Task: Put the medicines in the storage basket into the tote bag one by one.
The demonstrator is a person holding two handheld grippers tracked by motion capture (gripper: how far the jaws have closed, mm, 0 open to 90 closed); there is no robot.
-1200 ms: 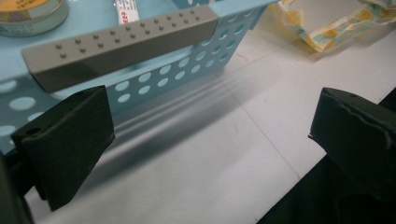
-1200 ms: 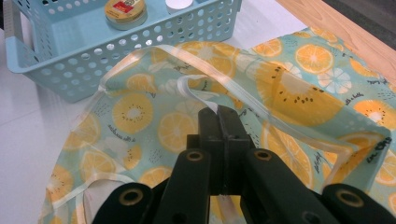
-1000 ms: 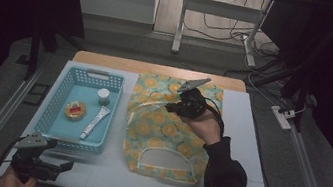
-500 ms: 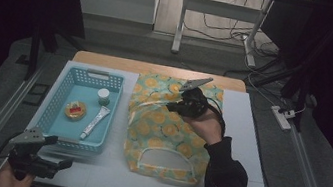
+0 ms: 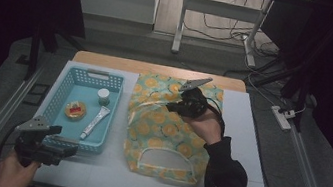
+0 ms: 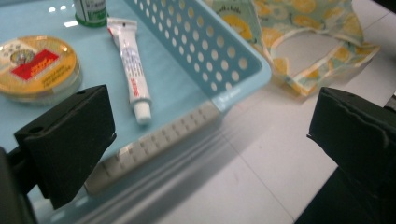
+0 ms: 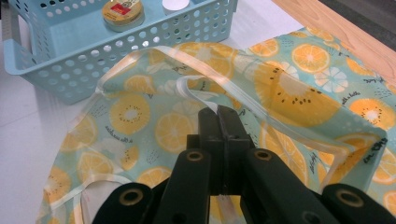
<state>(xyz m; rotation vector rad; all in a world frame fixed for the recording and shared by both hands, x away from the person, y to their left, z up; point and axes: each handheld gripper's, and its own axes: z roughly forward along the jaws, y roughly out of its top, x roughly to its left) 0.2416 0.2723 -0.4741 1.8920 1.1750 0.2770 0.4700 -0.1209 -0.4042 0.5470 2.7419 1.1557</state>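
Change since earlier frame: left claw (image 5: 67, 150) has shifted from the very bottom edge to the lower left of the high view, nearer the basket's front corner; right claw (image 5: 168, 105) unmoved.

Left claw: jaws wide apart, nothing between them; in its own view (image 6: 210, 135) they frame the basket's near corner.

Right claw: jaws pressed together on a pale strap (image 7: 201, 93) of the fruit-print bag (image 5: 160, 123); seen at centre of the high view and low centre in its own view (image 7: 219, 114).

Fruit-print bag: lying flat at centre of the white-topped bench (image 5: 248, 137), just right of the basket.

Blue basket (image 5: 60, 94): left of centre; contains round yellow tin (image 5: 75, 109), white tube (image 5: 94, 122), small white-capped jar (image 5: 103, 96).
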